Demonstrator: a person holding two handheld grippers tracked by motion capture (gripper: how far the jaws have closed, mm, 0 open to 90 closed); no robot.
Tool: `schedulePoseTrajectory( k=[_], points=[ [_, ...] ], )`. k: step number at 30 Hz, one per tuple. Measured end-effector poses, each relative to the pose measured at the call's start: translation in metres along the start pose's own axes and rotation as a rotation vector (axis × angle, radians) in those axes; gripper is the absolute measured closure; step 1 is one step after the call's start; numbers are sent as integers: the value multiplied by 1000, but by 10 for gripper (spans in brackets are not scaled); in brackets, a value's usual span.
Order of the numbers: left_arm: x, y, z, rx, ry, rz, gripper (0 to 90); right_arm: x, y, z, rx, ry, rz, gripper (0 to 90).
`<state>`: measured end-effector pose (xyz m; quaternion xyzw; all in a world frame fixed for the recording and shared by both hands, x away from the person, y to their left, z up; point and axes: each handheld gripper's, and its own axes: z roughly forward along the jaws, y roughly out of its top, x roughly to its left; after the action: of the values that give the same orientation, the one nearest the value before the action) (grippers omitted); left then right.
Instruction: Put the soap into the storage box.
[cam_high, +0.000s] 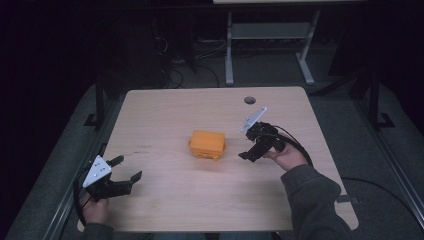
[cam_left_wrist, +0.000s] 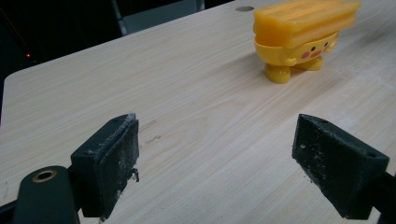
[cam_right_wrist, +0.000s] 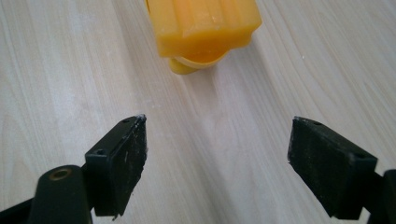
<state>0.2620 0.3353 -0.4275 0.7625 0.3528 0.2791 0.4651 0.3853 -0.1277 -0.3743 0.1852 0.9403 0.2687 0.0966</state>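
An orange-yellow box-shaped toy (cam_high: 207, 144) stands near the middle of the wooden table (cam_high: 165, 200). In the left gripper view the toy (cam_left_wrist: 299, 32) has a ribbed orange lid, a yellow body with a small face and short feet. My left gripper (cam_high: 129, 167) is open at the table's front left, well short of the toy, and its jaws (cam_left_wrist: 215, 163) hold nothing. To the right of the toy my right gripper (cam_high: 247, 145) points at it, open and a short way off. Its wide-apart jaws (cam_right_wrist: 215, 163) frame bare wood, with the toy (cam_right_wrist: 205, 28) just ahead.
A round cable hole (cam_high: 250, 100) sits near the table's far edge. Beyond the table, a grey desk frame (cam_high: 270, 35) and floor cables stand in the dark. A cable trails from the right gripper over the table's right side.
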Motion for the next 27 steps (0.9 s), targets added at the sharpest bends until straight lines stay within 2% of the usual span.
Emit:
schedulePoseTrajectory(
  k=[6, 11, 14, 20, 27],
  points=[
    [0, 0, 1, 4, -2, 5, 139, 1, -10, -5, -10, -9, 3, 190],
    [-1, 0, 1, 8, -3, 6, 139, 1, -22, -6, -5, -8, 35, 191],
    [-1, 0, 2, 10, -3, 4, 139, 1, -26, -7, -8, -10, 34, 193],
    [-1, -1, 2, 15, 1, 1, 139, 0, -43, -10, -4, -19, 64, 191],
    [-1, -2, 2, 15, 3, 0, 139, 2, -58, -15, -22, -22, 93, 193]
  ],
)
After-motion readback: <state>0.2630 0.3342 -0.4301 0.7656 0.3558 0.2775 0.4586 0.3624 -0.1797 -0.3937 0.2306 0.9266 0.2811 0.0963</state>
